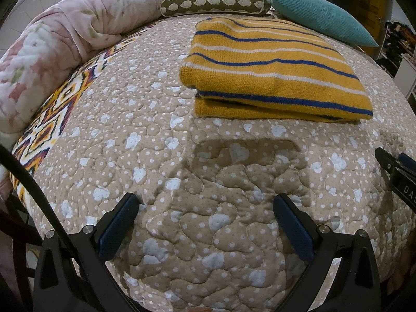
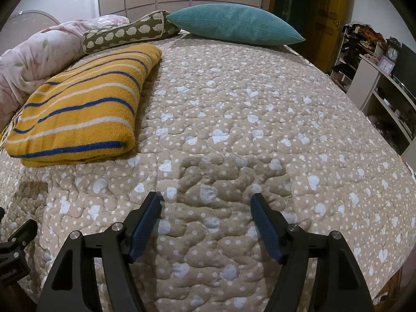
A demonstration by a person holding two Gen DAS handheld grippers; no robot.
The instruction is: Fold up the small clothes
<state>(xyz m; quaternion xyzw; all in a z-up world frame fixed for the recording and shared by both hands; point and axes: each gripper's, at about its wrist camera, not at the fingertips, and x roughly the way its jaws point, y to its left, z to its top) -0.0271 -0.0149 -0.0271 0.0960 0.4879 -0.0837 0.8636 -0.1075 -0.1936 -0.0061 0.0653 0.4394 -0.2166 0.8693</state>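
Note:
A mustard yellow knit garment (image 1: 270,70) with blue and white stripes lies folded in a neat rectangle on the quilted beige bedspread (image 1: 161,156). It also shows in the right wrist view (image 2: 83,104), at the left. My left gripper (image 1: 206,202) is open and empty, low over the bedspread, a short way in front of the garment. My right gripper (image 2: 206,202) is open and empty over bare quilt, to the right of the garment. Part of the right gripper shows at the right edge of the left wrist view (image 1: 397,171).
A pink floral duvet (image 1: 52,49) is bunched along the left side of the bed. A hedgehog-print bolster (image 1: 213,2) and a teal cushion (image 1: 322,18) lie at the head. Shelves with a clock (image 2: 379,78) stand right of the bed.

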